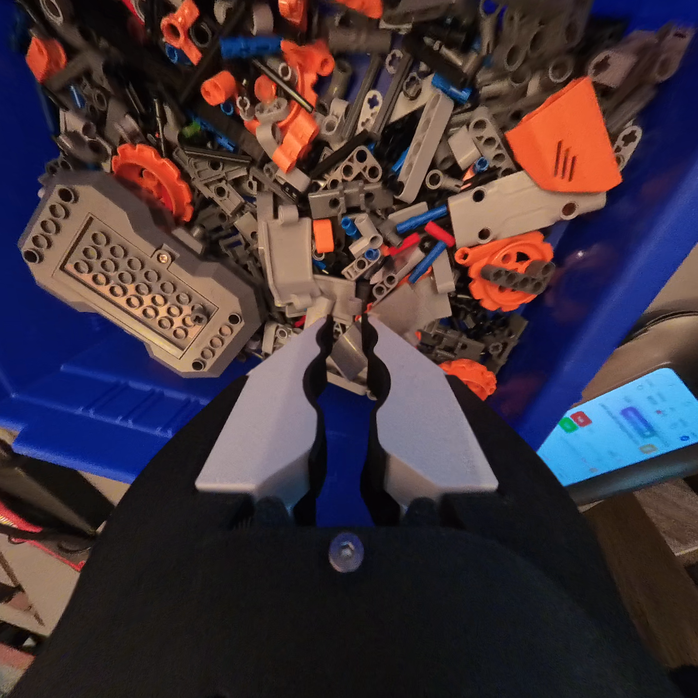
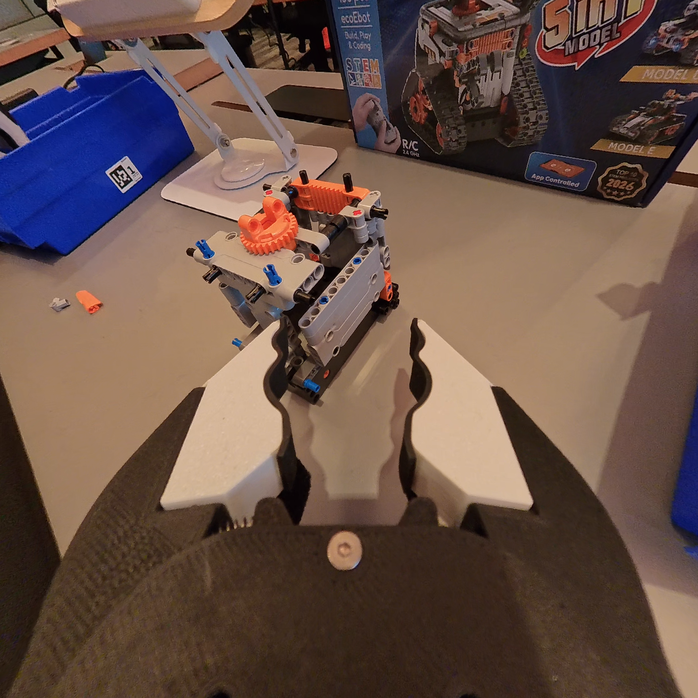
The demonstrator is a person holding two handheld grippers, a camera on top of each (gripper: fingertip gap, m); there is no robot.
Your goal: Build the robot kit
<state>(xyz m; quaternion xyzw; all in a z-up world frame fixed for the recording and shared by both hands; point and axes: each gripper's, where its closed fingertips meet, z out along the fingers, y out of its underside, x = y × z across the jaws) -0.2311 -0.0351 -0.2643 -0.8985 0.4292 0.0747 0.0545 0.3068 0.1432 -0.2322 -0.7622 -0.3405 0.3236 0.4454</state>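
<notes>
The bin [image 1: 94,408] holds a heap of parts [image 1: 340,170]; the left gripper [image 1: 345,321] reaches in at the heap's near edge, a studded block [image 1: 132,275] to its left, a phone [image 1: 623,423] outside the bin to the right. On the table [image 2: 510,302], the model [image 2: 302,272] stands just ahead of the right gripper [image 2: 345,325], a stand [image 2: 249,166] and box [image 2: 528,87] behind it, two loose pieces [image 2: 77,301] to its left.

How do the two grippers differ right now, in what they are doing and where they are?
The left gripper reaches into a blue bin of loose building pieces, jaws nearly shut around a small grey piece. The right gripper hangs over a grey table, jaws wide open, empty, beside a half-built model. Both share white fingers with black pads.
</notes>
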